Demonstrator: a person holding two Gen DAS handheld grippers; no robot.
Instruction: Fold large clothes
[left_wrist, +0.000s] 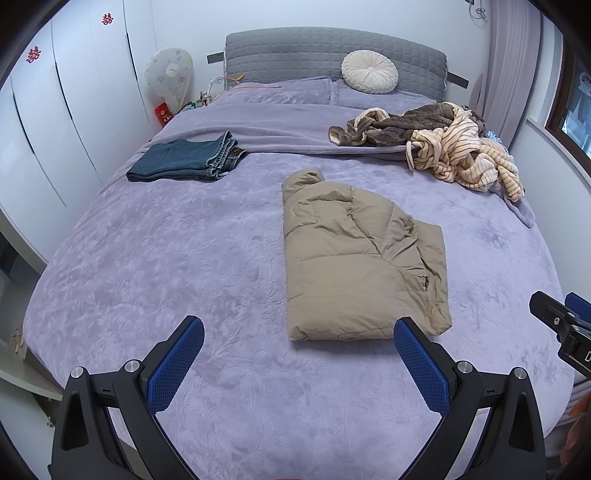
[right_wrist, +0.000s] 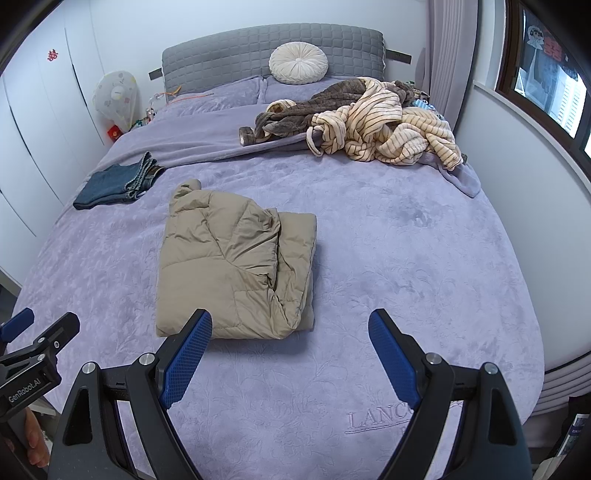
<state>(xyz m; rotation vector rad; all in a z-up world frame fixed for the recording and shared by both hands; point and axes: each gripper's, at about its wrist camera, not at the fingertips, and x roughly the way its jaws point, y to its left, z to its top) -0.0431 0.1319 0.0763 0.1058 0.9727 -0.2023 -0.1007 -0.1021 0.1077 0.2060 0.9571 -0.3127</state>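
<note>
A tan puffer jacket (left_wrist: 354, 258) lies folded in a rough rectangle on the lilac bedspread (left_wrist: 184, 258), near the bed's foot; it also shows in the right wrist view (right_wrist: 229, 266). My left gripper (left_wrist: 299, 328) is open and empty, held above the bed just short of the jacket's near edge. My right gripper (right_wrist: 290, 321) is open and empty, to the right of the jacket's near corner. A heap of unfolded clothes, brown fleece and cream striped robe (left_wrist: 454, 147), lies at the far right near the pillows (right_wrist: 369, 122).
Folded blue jeans (left_wrist: 188, 160) lie at the far left of the bed (right_wrist: 114, 182). A round cream cushion (left_wrist: 369, 72) leans on the grey headboard. White wardrobe doors (left_wrist: 55, 129) stand left; wall and window (right_wrist: 546, 74) right.
</note>
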